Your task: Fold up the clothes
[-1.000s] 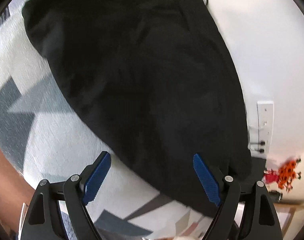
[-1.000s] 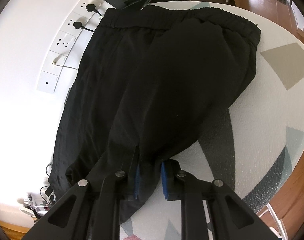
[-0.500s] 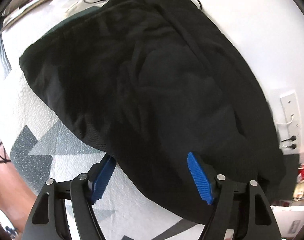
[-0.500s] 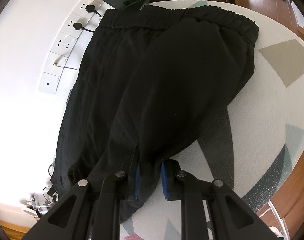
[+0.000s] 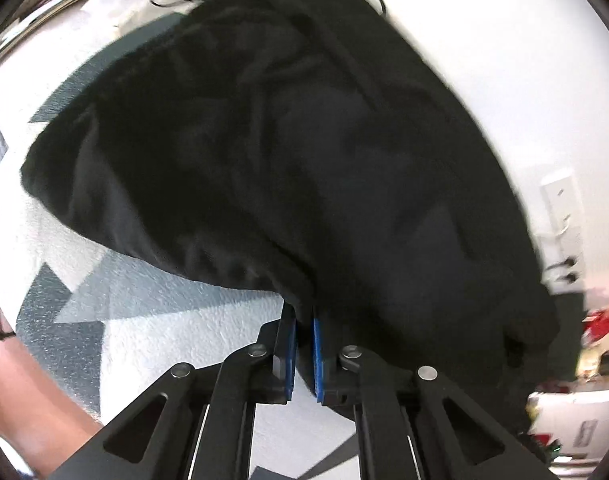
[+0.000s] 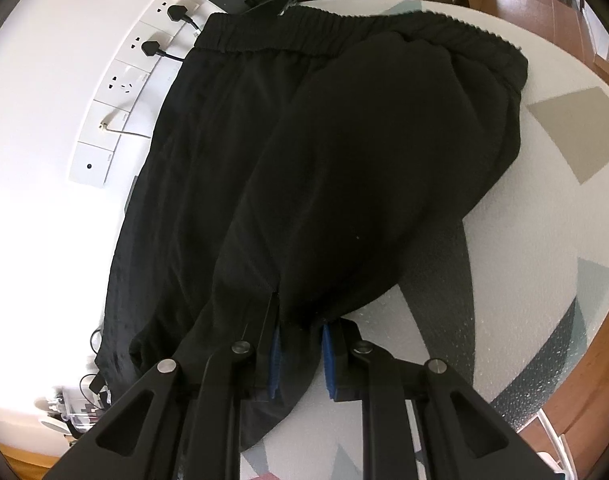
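White wall [image 6: 44, 60], sockets [image 6: 122, 84], wood floor [image 6: 544, 8]

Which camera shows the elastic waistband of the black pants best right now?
The right wrist view: the gathered waistband runs sharp and unobstructed across the far end of the black pants. The left wrist view is motion-blurred and shows only dark fabric; no waistband can be told there.

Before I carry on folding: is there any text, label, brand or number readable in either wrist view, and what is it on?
No text can be read in either view.
White wall socket plates: tiny grey marks on the lower edges, too small to read.
Black elastic-waist trousers: no label or print showing.
White box at the left view's lower right edge: dark marks, blurred, unreadable.
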`<state>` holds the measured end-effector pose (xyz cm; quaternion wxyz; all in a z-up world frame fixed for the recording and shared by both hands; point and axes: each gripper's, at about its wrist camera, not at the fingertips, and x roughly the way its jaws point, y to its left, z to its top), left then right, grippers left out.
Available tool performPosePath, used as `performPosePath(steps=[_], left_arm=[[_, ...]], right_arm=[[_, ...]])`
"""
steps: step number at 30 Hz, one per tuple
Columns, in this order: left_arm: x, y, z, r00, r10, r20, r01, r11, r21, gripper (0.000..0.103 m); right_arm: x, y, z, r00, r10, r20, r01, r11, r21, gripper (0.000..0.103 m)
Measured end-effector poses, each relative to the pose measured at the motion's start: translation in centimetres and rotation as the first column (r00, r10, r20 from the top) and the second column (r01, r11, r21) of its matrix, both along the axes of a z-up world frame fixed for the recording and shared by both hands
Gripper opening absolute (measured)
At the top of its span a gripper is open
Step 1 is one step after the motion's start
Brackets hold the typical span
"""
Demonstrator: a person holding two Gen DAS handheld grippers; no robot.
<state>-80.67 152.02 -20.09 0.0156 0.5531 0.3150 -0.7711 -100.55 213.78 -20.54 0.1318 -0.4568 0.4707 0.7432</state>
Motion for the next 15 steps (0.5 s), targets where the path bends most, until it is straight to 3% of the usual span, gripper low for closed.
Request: performPosePath(steps=[3, 6, 10, 13, 15], left_arm=[[1.2, -1.9, 3.0, 0.996, 0.036, -0.076, -0.03, 0.996, 0.078, 0.005], [2.3, -2.7, 7.6, 0.979, 0.016, -0.202, 0.0, 0.997, 0.082, 0.005], [4.0, -3.5, 14.4, 0.918, 0.004, -0.396, 0.035, 0.995, 0.091, 0.006], [-1.8, -1.1, 16.2, 0.867, 0.003, -0.499, 0.046, 0.995, 0.086, 0.006], [-2.2, -1.0, 17.6, 0.839, -0.001, -0.545, 0.048, 0.996, 0.073, 0.006]], right_arm=[[-0.2, 0.0, 2.5, 0.998, 0.011, -0.06, -0.01, 1.0, 0.024, 0.012], [-0.2, -0.5, 7.1, 0.985, 0.047, -0.167, -0.033, 0.995, 0.09, 0.01], [-0.2, -1.7, 13.5, 0.946, 0.093, -0.31, -0.041, 0.985, 0.168, 0.01], [1.2, -1.3, 17.8, 0.9, 0.113, -0.422, -0.027, 0.978, 0.205, 0.01], [1.4, -1.8, 19.4, 0.88, 0.117, -0.461, -0.022, 0.978, 0.207, 0.01]])
